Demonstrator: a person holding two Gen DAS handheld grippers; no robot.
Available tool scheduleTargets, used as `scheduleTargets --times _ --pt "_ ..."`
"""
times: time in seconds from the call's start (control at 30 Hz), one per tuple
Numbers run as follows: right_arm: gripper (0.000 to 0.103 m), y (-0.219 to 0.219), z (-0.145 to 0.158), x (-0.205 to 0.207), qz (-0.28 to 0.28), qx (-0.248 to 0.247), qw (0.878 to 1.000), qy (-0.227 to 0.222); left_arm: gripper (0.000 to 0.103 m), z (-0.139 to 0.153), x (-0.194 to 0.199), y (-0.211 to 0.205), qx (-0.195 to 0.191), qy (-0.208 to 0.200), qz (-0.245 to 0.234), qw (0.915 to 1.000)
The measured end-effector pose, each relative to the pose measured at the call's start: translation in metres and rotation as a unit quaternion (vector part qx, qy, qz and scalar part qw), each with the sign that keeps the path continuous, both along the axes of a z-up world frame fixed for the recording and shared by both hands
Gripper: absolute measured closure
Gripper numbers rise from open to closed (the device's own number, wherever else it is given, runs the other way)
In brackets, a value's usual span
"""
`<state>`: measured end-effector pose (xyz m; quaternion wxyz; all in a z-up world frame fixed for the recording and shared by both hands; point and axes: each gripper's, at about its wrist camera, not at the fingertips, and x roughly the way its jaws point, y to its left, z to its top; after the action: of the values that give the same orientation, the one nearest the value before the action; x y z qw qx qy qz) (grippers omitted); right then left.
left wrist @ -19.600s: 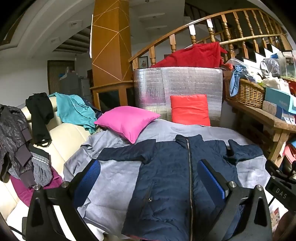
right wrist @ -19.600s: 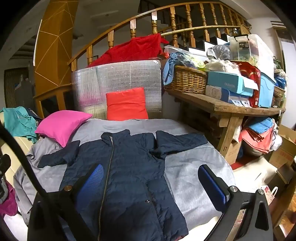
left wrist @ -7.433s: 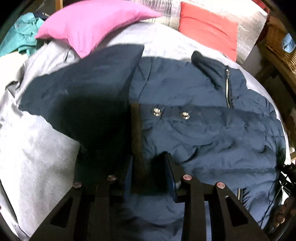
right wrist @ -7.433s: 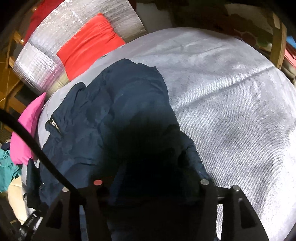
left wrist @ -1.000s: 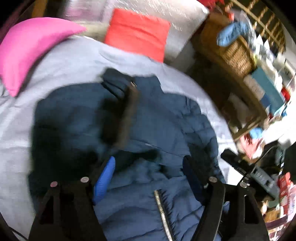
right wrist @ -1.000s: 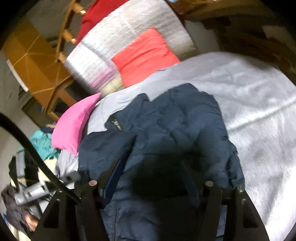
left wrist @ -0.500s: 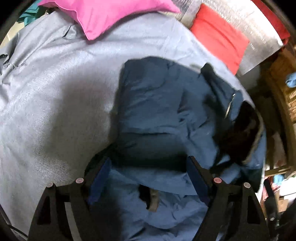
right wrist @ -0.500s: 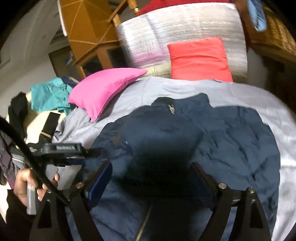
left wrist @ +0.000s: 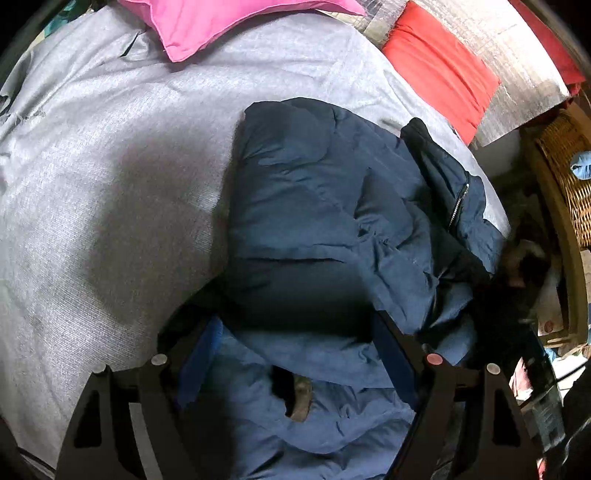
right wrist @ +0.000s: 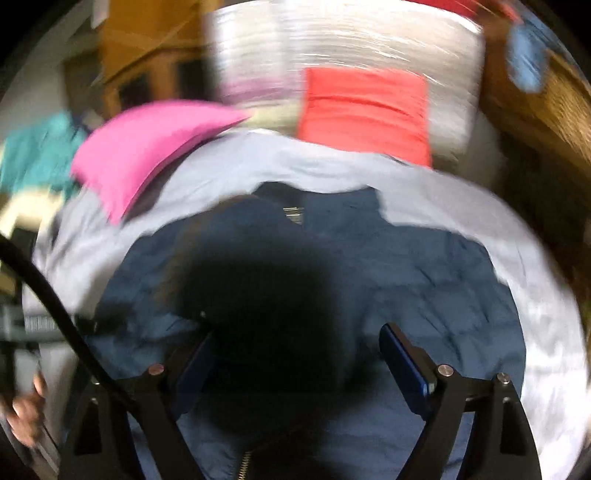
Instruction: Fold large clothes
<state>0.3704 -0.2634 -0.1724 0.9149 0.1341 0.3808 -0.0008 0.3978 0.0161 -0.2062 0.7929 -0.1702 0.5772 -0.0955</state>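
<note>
A navy padded jacket (left wrist: 332, 229) lies on the grey sheet (left wrist: 92, 192), its sleeves folded in over the body and the zipped collar (left wrist: 458, 203) at the far right. My left gripper (left wrist: 295, 354) is open just above the near part of the jacket, with nothing between its blue pads (left wrist: 201, 350). In the blurred right wrist view the same jacket (right wrist: 424, 288) fills the middle. My right gripper (right wrist: 295, 362) is open over it, above a dark shadow, and holds nothing.
A pink pillow (left wrist: 221, 18) and a red cushion (left wrist: 439, 70) lie at the far end of the sheet. A wicker basket (left wrist: 569, 177) on a wooden shelf stands at the right. The other hand and tool (right wrist: 22, 369) show at the left of the right wrist view.
Over the last second the jacket's sleeves have come to lie folded over its body. Both grippers stay open. The left has barely moved; the right view swings and blurs.
</note>
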Motion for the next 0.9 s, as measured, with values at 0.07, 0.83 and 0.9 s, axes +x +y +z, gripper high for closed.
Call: scheduleTargets --times 0.07,0.83,0.9 --pt "0.014 -0.032 -0.007 -0.008 -0.034 0.073 0.997 -0.002 0.02 0.0 0.0 0.0 0.003 -0.001 -0.003 1.0" --pt "0.077 -0.162 -0.116 -0.039 -0.138 0.479 0.867 0.014 0.021 0.007 0.002 -0.014 0.078 -0.034 -0.014 0.9963" --pt "0.083 -0.157 -0.099 -0.042 -0.131 0.436 0.89 0.003 0.021 0.009 0.001 -0.016 0.081 -0.038 -0.016 0.9959"
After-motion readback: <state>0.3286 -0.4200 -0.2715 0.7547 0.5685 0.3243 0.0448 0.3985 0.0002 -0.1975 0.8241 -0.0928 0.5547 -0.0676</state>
